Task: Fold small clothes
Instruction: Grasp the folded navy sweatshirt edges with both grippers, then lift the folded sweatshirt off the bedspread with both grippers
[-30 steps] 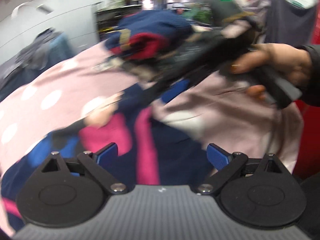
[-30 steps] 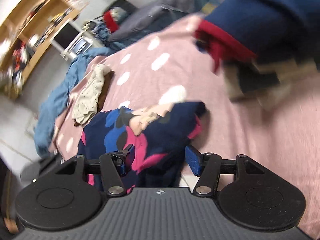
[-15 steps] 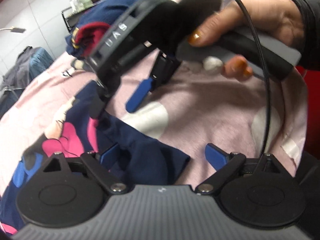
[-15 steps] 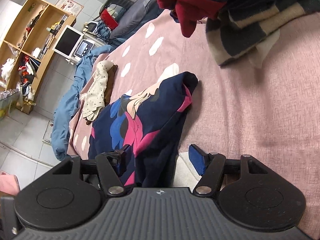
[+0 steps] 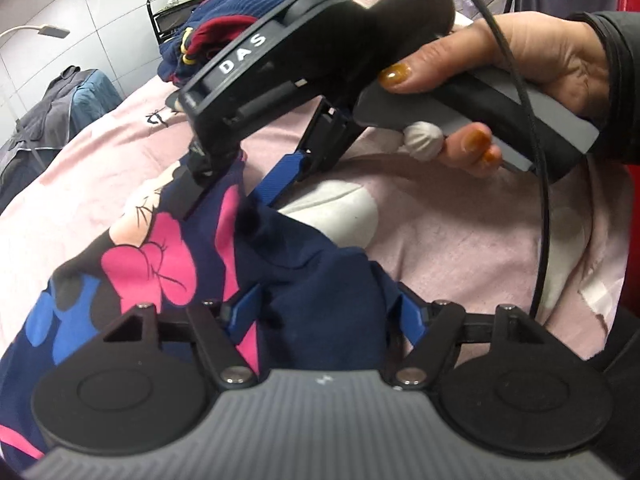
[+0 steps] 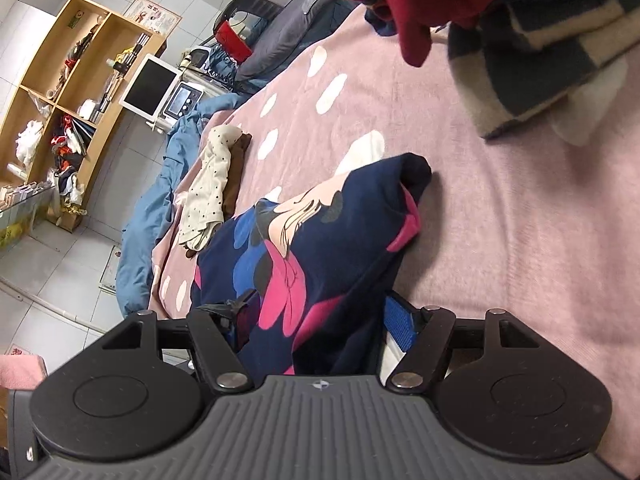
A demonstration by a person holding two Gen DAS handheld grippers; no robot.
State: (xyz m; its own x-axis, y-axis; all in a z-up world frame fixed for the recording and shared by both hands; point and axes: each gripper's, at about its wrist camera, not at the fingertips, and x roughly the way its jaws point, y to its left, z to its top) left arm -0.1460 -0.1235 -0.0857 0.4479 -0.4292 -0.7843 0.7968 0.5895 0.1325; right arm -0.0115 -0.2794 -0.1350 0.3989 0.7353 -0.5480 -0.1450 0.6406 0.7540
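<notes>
A navy garment with a pink, blue and cartoon print (image 5: 168, 264) lies bunched on the pink spotted bedspread (image 5: 460, 240). My left gripper (image 5: 328, 312) is open, with a navy fold of the garment lying between its blue pads. My right gripper (image 5: 236, 192), held by a hand, is open over the garment's far edge. In the right wrist view the garment (image 6: 312, 248) runs up between the right gripper's (image 6: 320, 316) open fingers.
A pile of clothes, navy, red and striped (image 6: 500, 20), lies at the far end of the bed. A folded dotted cream item (image 6: 208, 184) and a blue garment (image 6: 152, 208) lie at the bed's left edge. Shelves (image 6: 68, 100) and a monitor (image 6: 148, 88) stand beyond.
The right gripper came down onto the garment's far edge. The left gripper moved forward so a fold of the garment now lies between its pads. The garment is more bunched up.
</notes>
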